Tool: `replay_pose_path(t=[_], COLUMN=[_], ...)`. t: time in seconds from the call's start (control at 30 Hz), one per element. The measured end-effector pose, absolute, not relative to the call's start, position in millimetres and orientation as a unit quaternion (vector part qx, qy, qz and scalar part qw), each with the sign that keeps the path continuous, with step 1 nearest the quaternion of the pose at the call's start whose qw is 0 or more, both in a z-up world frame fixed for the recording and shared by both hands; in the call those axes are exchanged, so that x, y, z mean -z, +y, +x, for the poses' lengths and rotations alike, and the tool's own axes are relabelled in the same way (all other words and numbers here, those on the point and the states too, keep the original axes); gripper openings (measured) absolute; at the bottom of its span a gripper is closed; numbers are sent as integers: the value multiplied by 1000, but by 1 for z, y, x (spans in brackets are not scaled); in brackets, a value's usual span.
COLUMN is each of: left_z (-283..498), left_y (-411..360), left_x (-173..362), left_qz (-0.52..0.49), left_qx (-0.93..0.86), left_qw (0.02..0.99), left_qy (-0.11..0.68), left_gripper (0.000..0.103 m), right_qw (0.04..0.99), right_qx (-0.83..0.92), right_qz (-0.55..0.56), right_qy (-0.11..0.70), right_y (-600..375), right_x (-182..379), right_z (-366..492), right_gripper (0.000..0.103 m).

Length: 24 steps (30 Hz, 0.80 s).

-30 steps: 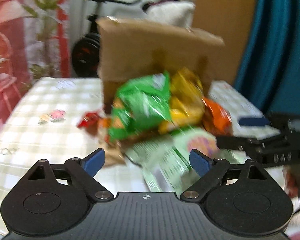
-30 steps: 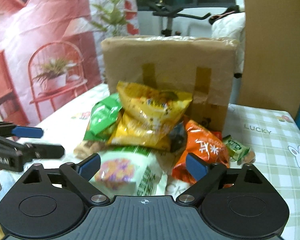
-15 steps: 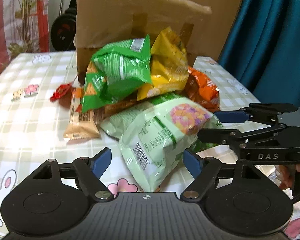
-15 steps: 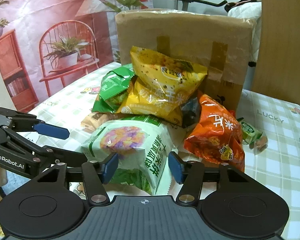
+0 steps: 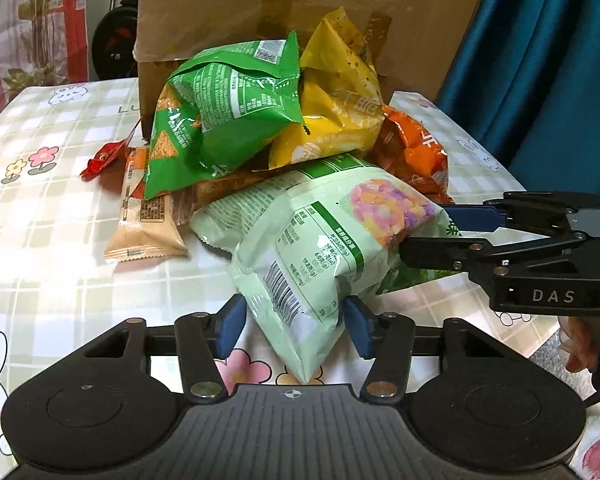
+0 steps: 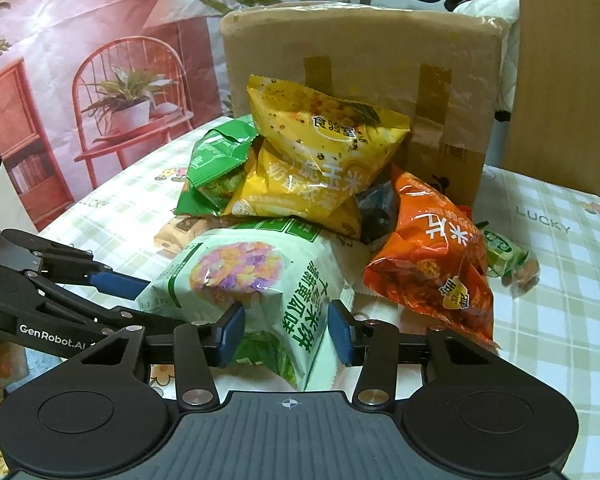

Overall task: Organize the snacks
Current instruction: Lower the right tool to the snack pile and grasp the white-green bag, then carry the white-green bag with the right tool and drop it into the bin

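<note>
The pale green snack bag [image 5: 320, 248] lies at the front of the snack pile, near the worktop [image 5: 60, 240] edge closest to the cameras, and both grippers are on it. The left gripper [image 5: 294, 326] has been closing, and its blue fingers [image 5: 230, 328] now pinch the bag's bottom corner, the end with the black barcode, from both sides. The right gripper [image 6: 286, 334] has been closing too, and its fingers [image 6: 232, 334] squeeze the other end of the same bag, where big green Chinese letters run down the pack. The bag shows a picture of purple, orange and yellow puffs. Behind it sit a dark green chip bag [image 5: 224, 116], a yellow bag [image 6: 324, 168] with Chinese writing, and an orange bag [image 6: 432, 268], all leaning in front of a taped cardboard box [image 6: 360, 60]. A small tan snack pack [image 5: 144, 220] lies flat to the left of the pile. The checked cloth has flowers, bunnies and the word "LUCKY" [image 6: 542, 218]. One gripper's side reads "DAS" [image 5: 552, 296] and the other reads "GenRobot.AI" [image 6: 52, 338].
</note>
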<state>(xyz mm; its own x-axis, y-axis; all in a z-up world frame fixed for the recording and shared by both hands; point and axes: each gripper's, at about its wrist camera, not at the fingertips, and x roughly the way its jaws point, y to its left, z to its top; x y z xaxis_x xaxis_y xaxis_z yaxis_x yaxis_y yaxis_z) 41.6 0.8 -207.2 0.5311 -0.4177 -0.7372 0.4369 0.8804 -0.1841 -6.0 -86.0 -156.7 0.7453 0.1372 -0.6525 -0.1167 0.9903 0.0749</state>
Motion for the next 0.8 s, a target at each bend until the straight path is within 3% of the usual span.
replay_pose_path(t=[0.03,0.07,0.13,0.23,0.53,0.8], left_z=[41,41,40,38,17,6], left_y=[2,2,1,7,12,-2], left_x=[206,205,199,189,127,72], left_qz=[9,7,12,-8,-16,9], left_qx=[249,256,251,262,296,312], left_qw=[874,873,876,875,886,907], left_qy=[416,414,411,406,356,283], left_gripper=[31,27,27,25,24,25], right_qw=[933,932,931,931,934,954], right_qx=[-68,-71,-75,-80,-83,-79], right_qz=[17,19,17,16,38,44], right_qy=[352,354,356,355,345,286], right_y=[-87,-87,-84,-84,-90,-98], right_x=[157,158,156,147,101,47], right_z=[-5,-5,-6,-7,-27,-51], right_gripper=[41,38,28,24,22,22])
